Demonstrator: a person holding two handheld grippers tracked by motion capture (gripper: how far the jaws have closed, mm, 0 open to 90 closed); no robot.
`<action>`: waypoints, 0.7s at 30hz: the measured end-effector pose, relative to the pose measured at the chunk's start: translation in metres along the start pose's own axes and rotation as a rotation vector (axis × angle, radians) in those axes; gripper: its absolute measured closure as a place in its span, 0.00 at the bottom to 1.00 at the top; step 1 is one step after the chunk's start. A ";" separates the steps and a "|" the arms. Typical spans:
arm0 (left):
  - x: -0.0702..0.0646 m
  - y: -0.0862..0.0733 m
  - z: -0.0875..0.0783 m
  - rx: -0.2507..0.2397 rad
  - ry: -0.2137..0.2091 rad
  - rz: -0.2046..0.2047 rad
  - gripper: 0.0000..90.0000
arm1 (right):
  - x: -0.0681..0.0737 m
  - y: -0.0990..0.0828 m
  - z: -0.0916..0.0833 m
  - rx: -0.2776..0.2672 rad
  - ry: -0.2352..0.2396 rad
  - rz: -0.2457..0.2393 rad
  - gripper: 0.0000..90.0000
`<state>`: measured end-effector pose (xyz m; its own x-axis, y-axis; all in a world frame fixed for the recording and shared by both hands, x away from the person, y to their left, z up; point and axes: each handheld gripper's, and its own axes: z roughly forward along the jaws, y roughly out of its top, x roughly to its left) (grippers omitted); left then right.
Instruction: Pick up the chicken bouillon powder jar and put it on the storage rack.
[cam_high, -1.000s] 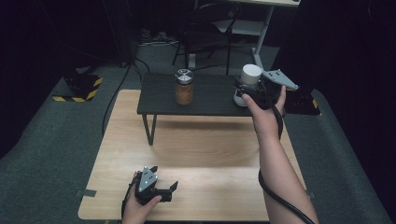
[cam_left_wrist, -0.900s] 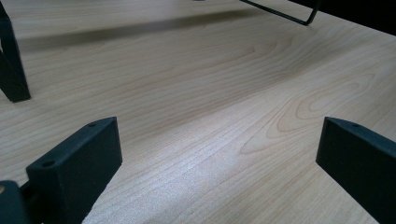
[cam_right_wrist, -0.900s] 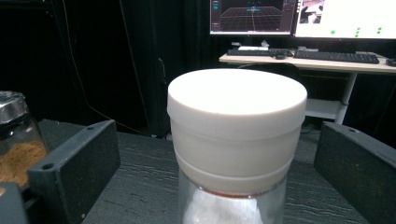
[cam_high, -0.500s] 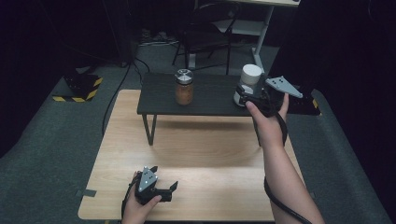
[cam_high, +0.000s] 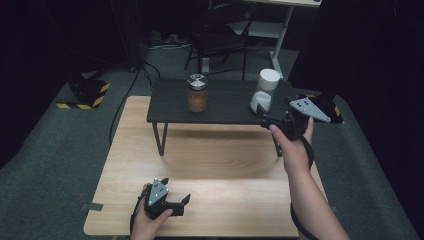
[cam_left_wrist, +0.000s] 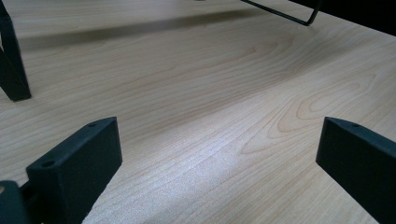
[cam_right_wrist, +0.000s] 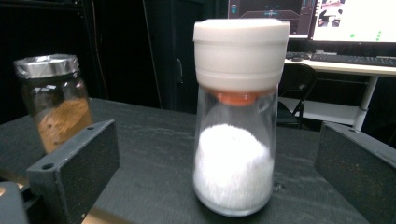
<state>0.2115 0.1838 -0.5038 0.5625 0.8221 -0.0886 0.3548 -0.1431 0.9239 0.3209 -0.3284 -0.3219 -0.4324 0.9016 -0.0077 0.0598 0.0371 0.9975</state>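
Observation:
A clear shaker (cam_high: 264, 90) with a white cap and white powder stands at the right end of a low black shelf (cam_high: 225, 109). A glass jar (cam_high: 197, 93) of brown powder with a silver lid stands near the shelf's middle. My right gripper (cam_high: 267, 117) hovers open at the shelf's front right edge, just short of the shaker. In the right gripper view the shaker (cam_right_wrist: 236, 121) stands upright beyond the open gripper (cam_right_wrist: 215, 140), with the jar (cam_right_wrist: 56, 102) off to the left. My left gripper (cam_high: 176, 190) rests open low over the wooden table (cam_high: 225, 165); the gripper (cam_left_wrist: 219, 140) holds nothing.
The black shelf stands on thin metal legs (cam_high: 160, 137) on the wooden table; one leg (cam_left_wrist: 11, 70) is near the left gripper. Grey carpet surrounds the table, with a chair and desk behind. A monitor and keyboard (cam_right_wrist: 350, 28) lie far back.
My right gripper has drawn back from the shaker, lower and toward the person. The shaker and jar have stayed put. The left gripper has not moved.

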 end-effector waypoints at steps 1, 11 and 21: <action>0.000 0.000 0.000 0.000 0.001 0.000 0.00 | 0.000 -0.003 -0.002 0.001 0.003 -0.003 0.00; -0.001 0.000 0.000 -0.001 0.000 0.010 0.00 | -0.004 -0.030 -0.025 0.010 0.055 -0.019 0.00; -0.001 0.000 0.000 -0.003 -0.004 0.016 0.00 | -0.009 -0.062 -0.053 0.006 0.098 0.012 0.00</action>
<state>0.2111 0.1833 -0.5041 0.5711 0.8174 -0.0753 0.3435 -0.1547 0.9263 0.2733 -0.3617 -0.3804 -0.5177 0.8555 0.0112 0.0710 0.0299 0.9970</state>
